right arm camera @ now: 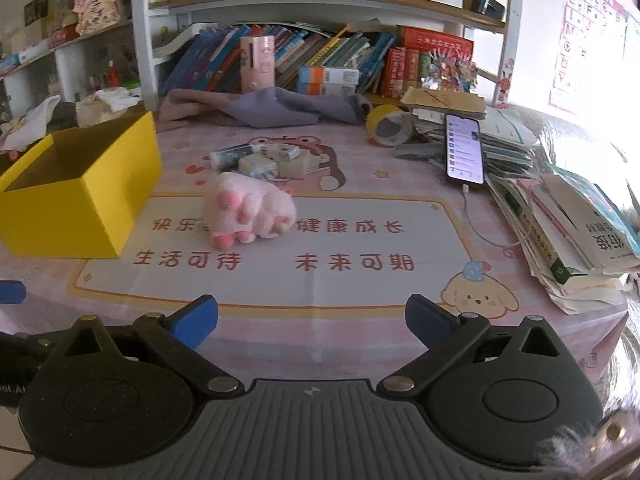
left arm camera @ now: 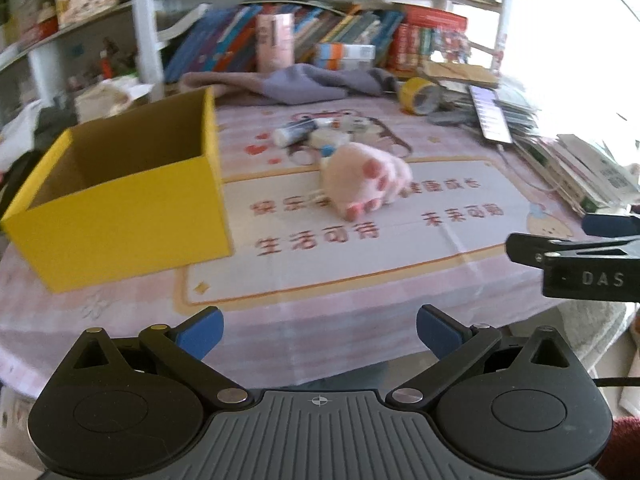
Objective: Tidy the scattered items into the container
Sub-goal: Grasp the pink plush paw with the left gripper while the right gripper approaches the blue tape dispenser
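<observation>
- Pink plush cat-paw toy [right arm camera: 248,212]: lies centre frame on my pink printed tablecloth [right arm camera: 400,200], beside the open yellow cardboard box [right arm camera: 80,204] at left.
- My left gripper [left arm camera: 320,332] and right gripper [right arm camera: 312,320]: both released, spread wide, grasping nothing.

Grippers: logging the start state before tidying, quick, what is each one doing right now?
Left gripper: open, holding nothing, short of the yellow box.
Right gripper: open, holding nothing, facing the pink paw plush.
</observation>
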Demonstrator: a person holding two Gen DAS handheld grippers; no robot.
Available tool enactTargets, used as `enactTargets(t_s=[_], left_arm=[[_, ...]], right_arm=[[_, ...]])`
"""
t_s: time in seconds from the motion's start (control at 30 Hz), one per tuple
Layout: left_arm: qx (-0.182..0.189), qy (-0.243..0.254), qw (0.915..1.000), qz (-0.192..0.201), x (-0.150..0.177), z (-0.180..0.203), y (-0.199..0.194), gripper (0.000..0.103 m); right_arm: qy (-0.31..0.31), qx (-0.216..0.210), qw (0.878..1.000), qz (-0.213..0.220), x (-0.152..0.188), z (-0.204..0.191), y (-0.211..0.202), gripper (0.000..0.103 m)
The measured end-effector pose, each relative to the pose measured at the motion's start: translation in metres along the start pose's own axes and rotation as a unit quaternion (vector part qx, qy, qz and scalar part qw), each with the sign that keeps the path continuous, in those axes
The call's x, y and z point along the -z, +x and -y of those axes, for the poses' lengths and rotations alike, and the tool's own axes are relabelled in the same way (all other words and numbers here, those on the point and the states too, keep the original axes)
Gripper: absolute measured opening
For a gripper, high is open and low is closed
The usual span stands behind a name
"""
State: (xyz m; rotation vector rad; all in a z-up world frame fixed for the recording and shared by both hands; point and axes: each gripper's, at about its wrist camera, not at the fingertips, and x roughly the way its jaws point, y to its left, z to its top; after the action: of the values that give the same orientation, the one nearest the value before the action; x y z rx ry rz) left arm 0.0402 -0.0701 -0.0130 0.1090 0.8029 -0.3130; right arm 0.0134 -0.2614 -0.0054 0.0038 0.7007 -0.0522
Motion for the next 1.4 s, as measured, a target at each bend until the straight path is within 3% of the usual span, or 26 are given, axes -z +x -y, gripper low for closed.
enactTargets(t_s=[0.33,0.63,0.87,1.13,1.4], left_arm=[[0.038,0.048,0.9981,0.01,-0.031,0.033,0.036,0.103],[0.044,0.041,0.9982,0.004,-0.066,0.043,0.075,0.103],[0.02,0.027,0.9994,0.005,-0.094,0.048,0.098,0.103],[-0.022,0.0,0.9997,0.006,-0.12,0.05,0.127,0.103],[-0.045,-0.016,0.9988,-0.011,-0.137,0.054,0.167,0.103]], right_arm=[[0.018,0.019,1.0,-0.008,-0.02,0.034,0.033,0.102],[0.017,0.016,1.0,-0.018,-0.048,0.062,0.07,0.102],[0.01,-0.01,1.0,-0.017,-0.075,0.079,0.097,0.102],[-0.028,-0.07,0.997,-0.001,-0.112,0.09,0.129,0.101],[-0.042,-0.112,0.993,-0.009,-0.135,0.099,0.168,0.098]])
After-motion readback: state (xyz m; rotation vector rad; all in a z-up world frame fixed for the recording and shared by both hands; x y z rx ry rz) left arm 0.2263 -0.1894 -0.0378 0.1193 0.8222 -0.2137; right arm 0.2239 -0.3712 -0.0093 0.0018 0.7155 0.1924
